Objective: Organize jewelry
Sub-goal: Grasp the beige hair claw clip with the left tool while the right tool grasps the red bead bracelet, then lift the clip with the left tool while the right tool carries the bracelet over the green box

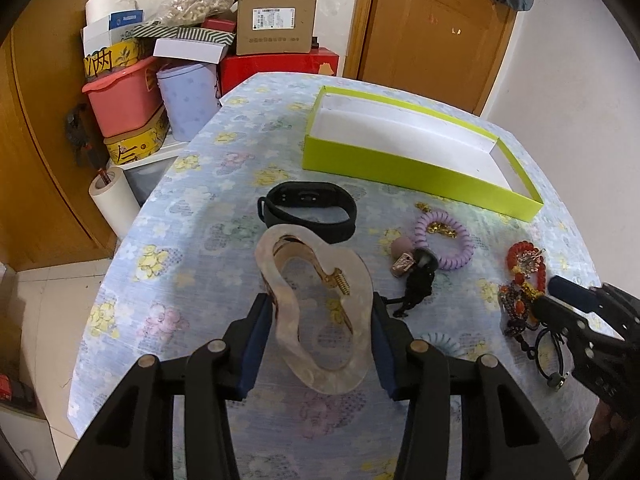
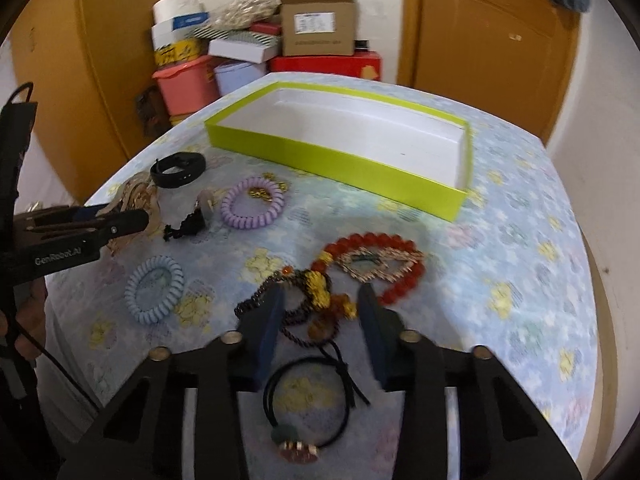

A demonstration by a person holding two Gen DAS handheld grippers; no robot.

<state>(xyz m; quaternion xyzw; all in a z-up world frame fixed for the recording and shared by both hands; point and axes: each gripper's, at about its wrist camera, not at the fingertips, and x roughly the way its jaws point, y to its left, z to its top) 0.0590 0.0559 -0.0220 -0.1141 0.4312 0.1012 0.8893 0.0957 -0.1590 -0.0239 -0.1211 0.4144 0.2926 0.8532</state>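
My left gripper point(image 1: 320, 312) is shut on a large pearly beige hair claw clip point(image 1: 316, 304), held above the table. The empty lime-green box point(image 1: 416, 172) with a white inside stands at the back. A black fitness band point(image 1: 312, 210), a purple coil hair tie point(image 1: 444, 240) and a red bead bracelet point(image 1: 524, 264) lie on the cloth. My right gripper point(image 2: 322, 304) is open over a dark beaded bracelet with amber beads point(image 2: 308, 304). A black hair elastic point(image 2: 308, 404) lies between its fingers. A blue coil hair tie point(image 2: 154, 288) lies to the left.
The round table point(image 2: 520, 240) has a pale blue floral cloth. Boxes, a pink bin point(image 1: 124, 96) and a cardboard carton point(image 1: 276, 20) are stacked behind it on the left. A wooden door point(image 1: 432, 20) stands at the back right.
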